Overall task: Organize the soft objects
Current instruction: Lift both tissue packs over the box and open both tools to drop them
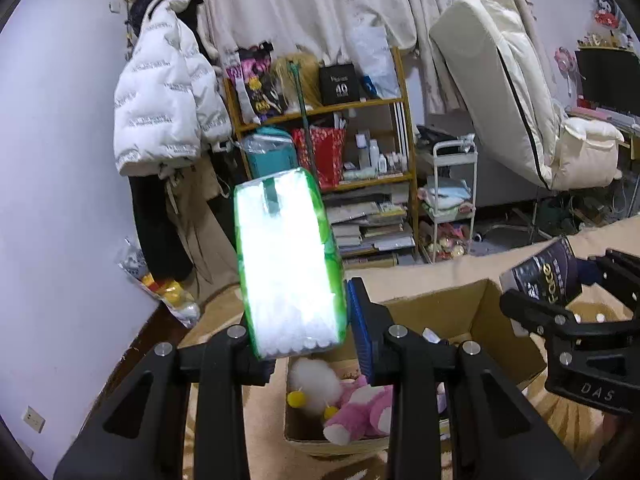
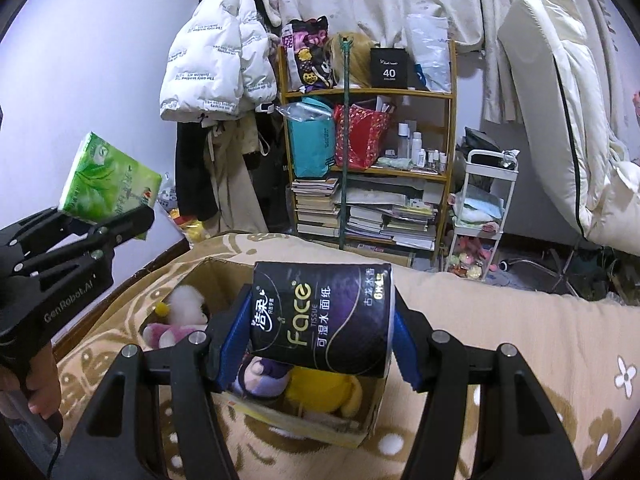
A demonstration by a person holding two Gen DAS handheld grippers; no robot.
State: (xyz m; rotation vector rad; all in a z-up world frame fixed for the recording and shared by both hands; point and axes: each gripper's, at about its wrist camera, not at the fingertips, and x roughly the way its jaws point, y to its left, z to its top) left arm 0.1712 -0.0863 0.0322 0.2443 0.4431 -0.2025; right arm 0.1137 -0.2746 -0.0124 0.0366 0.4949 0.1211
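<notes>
The left gripper (image 1: 304,336) is clenched on a green tissue pack (image 1: 290,264), held by its narrow sides and raised in the air. The right gripper (image 2: 320,344) is clamped across a dark purple tissue pack (image 2: 324,316), pads on its two ends, just above the open cardboard box (image 2: 280,426) on the tan floral blanket (image 2: 520,340).

Both packs look light and squashy under slick plastic wrap, so I'd judge a firm squeeze across the short sides holds best; a loose pinch could slip.

I count two tissue packs, one per gripper, and one box. Inside it are several plush toys: a white one (image 1: 316,380), a pink one (image 1: 360,412), a purple and a yellow; more may be hidden.
</notes>
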